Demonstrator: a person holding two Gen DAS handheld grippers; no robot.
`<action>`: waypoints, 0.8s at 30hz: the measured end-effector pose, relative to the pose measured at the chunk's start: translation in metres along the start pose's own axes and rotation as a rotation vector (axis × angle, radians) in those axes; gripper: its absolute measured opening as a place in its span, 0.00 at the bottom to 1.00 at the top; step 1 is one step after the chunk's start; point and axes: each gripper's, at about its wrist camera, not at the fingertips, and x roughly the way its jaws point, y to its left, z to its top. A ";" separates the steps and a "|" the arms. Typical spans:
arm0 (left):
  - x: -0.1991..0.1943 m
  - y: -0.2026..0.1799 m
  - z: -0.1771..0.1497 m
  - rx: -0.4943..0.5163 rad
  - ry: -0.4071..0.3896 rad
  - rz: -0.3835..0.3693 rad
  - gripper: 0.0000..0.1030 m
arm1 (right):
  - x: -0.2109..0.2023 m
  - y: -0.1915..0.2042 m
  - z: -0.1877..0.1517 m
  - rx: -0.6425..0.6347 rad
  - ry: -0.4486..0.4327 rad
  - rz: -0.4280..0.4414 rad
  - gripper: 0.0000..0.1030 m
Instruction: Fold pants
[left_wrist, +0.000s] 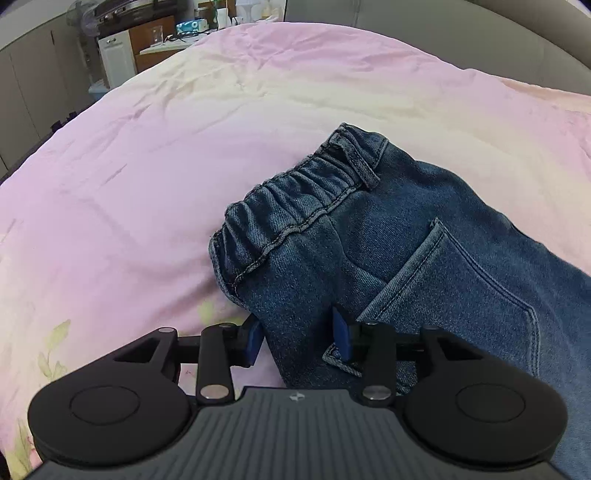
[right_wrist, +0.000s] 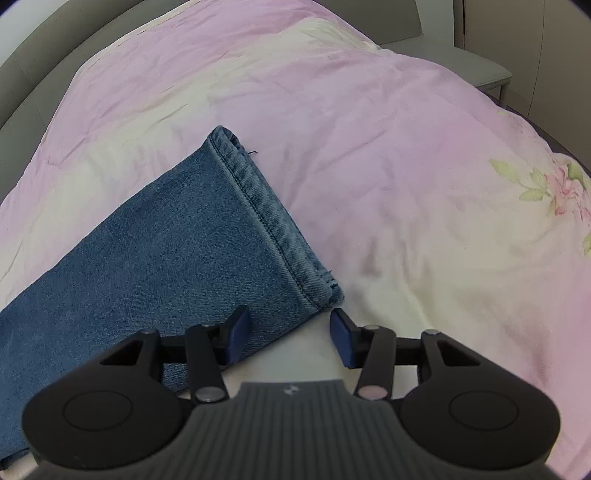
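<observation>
Blue denim pants (left_wrist: 406, 240) lie flat on a pink quilt (left_wrist: 147, 184). In the left wrist view their elastic waistband (left_wrist: 295, 199) points up-left and a back pocket (left_wrist: 461, 288) faces up. My left gripper (left_wrist: 297, 339) stands open at the near edge below the waistband, one blue pad beside the cloth and one over it. In the right wrist view the stitched leg hem (right_wrist: 273, 221) runs diagonally. My right gripper (right_wrist: 290, 334) is open at the hem's near corner, with its left pad over denim and its right pad over the quilt (right_wrist: 406, 184).
The quilt has a flower print (right_wrist: 554, 184) near its right edge. A grey padded headboard (left_wrist: 480, 40) curves behind the bed. Cabinets and a fan (left_wrist: 88, 22) stand beyond the far left edge. A grey bench (right_wrist: 480, 70) sits past the far right corner.
</observation>
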 end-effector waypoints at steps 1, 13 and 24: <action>-0.006 -0.001 0.003 0.011 0.010 0.007 0.50 | -0.001 -0.001 0.001 -0.007 -0.001 0.001 0.43; -0.120 -0.105 -0.043 0.456 -0.117 -0.132 0.53 | -0.029 -0.032 0.007 0.075 -0.036 0.114 0.42; -0.148 -0.260 -0.134 0.814 -0.106 -0.447 0.40 | -0.004 -0.051 -0.006 0.113 0.037 0.237 0.42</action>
